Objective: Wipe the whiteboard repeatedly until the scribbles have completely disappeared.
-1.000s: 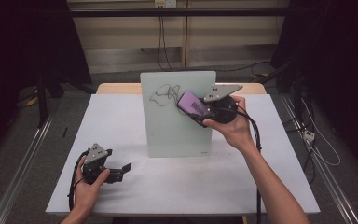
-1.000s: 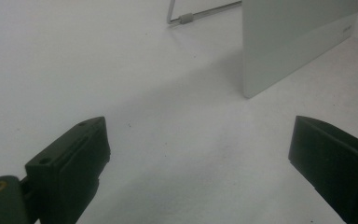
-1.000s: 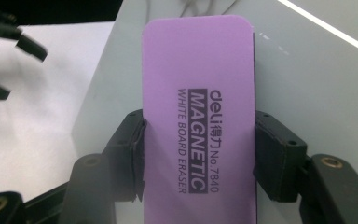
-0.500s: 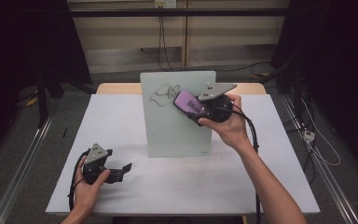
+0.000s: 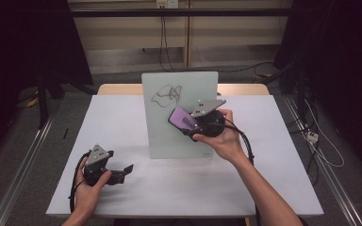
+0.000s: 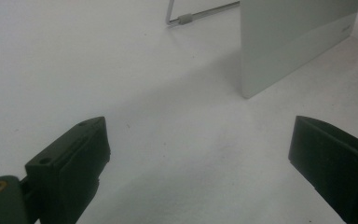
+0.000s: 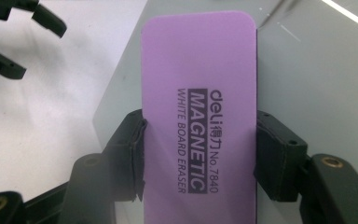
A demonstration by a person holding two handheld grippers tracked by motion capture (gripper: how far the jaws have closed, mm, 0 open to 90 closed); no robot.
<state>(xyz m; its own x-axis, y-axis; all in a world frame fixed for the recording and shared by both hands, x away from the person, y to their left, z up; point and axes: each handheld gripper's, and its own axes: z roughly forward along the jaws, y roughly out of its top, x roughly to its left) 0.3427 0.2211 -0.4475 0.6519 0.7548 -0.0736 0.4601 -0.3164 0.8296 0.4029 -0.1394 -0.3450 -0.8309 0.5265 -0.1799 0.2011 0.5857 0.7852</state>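
The fingers (image 7: 130, 154) of the right gripper (image 5: 195, 123) are clamping the purple whiteboard eraser (image 7: 198, 98) by its long edges, its long axis running straight out ahead of them toward the upright whiteboard (image 5: 188, 141). The black scribble (image 5: 166, 94) is lying on the board's face above and to the left of the eraser in the high view, apart from it. The left gripper (image 5: 107, 170), fingers spread wide and holding nothing, is resting on the worktop (image 5: 264, 179), well away from the scribble.
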